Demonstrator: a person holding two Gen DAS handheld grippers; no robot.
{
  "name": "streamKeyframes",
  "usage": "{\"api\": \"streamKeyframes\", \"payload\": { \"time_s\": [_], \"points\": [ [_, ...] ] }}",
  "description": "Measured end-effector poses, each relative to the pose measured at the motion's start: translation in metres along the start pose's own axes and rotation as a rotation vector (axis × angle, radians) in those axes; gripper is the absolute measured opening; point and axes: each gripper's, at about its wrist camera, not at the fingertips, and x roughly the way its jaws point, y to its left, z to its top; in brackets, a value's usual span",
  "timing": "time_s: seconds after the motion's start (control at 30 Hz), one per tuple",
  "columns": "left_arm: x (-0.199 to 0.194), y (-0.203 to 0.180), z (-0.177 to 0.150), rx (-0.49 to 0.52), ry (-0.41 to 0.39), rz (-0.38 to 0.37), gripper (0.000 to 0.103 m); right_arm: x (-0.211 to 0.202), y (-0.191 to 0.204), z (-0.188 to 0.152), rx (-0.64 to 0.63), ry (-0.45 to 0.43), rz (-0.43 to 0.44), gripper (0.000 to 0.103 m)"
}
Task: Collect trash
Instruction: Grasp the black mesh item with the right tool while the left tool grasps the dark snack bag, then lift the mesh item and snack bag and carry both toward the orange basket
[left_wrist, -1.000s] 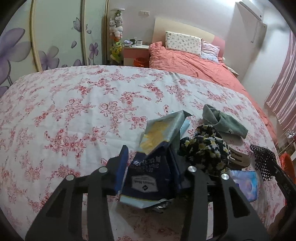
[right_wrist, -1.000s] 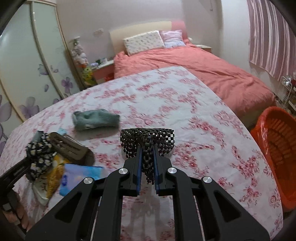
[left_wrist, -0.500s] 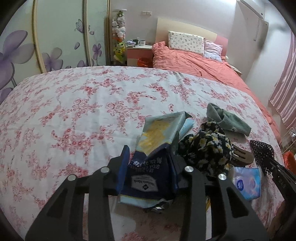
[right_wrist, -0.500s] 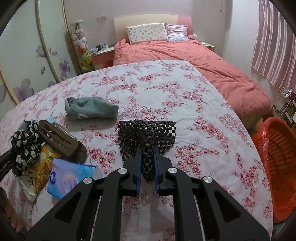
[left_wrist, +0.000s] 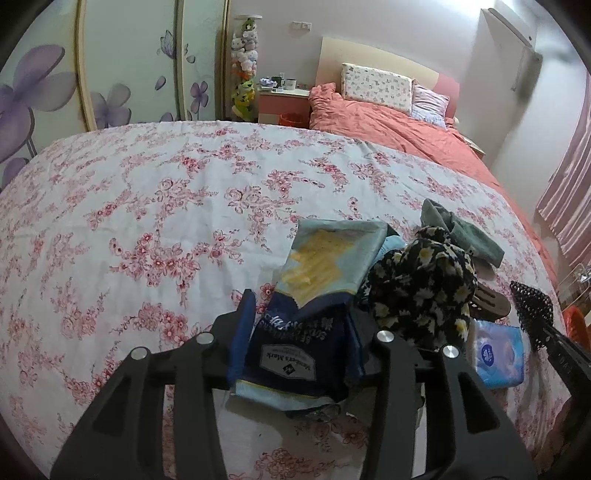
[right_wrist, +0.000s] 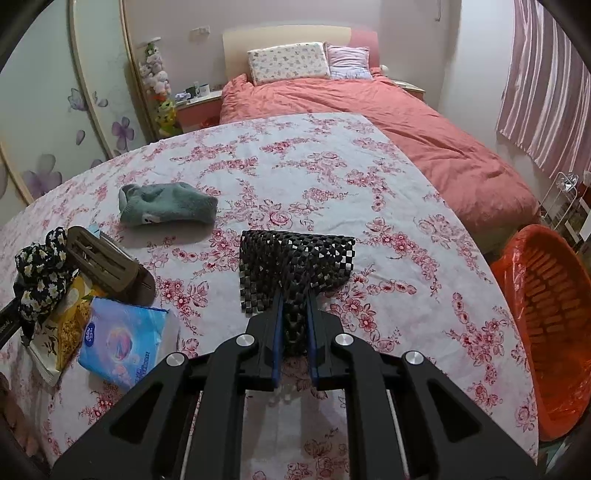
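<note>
My left gripper (left_wrist: 301, 317) holds a crumpled dark blue and yellow snack bag (left_wrist: 295, 354) upright just above the flowered bedspread (left_wrist: 147, 221). Its jaws are opening a little, and the pads still touch the bag's sides. My right gripper (right_wrist: 294, 306) is shut on a black woven mesh piece (right_wrist: 295, 254), which fans out ahead of the fingers over the bedspread (right_wrist: 332, 166). The mesh piece (left_wrist: 532, 302) also shows at the right edge of the left wrist view.
An orange basket (right_wrist: 554, 317) with a red liner stands beside the bed at the right. On the bedspread lie a black flowered cloth (right_wrist: 40, 273), a brown slipper (right_wrist: 107, 266), a blue tissue pack (right_wrist: 122, 343) and a grey-green sock (right_wrist: 166, 205). A second bed (right_wrist: 406, 122) lies beyond.
My right gripper has rolled and swung slightly with the mesh piece still in it. The left gripper has stayed in place with the snack bag, its fingers narrowing and then widening a little.
</note>
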Motion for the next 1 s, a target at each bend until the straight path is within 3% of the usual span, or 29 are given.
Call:
{"api": "streamKeyframes", "payload": {
  "time_s": [0.33, 0.63, 0.87, 1.0],
  "points": [
    [0.001, 0.019, -0.002, -0.092, 0.011, -0.076, 0.049, 0.001, -0.002, 0.000, 0.014, 0.002, 0.014, 0.011],
    [0.001, 0.019, -0.003, -0.091, 0.011, -0.076, 0.049, 0.002, -0.004, 0.000, 0.024, 0.003, 0.019, 0.011],
    [0.002, 0.010, -0.001, -0.048, 0.018, -0.036, 0.048, 0.002, -0.004, 0.000, 0.018, 0.003, 0.011, 0.011],
    [0.001, -0.006, 0.003, 0.070, 0.005, 0.043, 0.045, 0.002, -0.003, 0.000, 0.007, 0.003, 0.001, 0.011]
  ]
}}
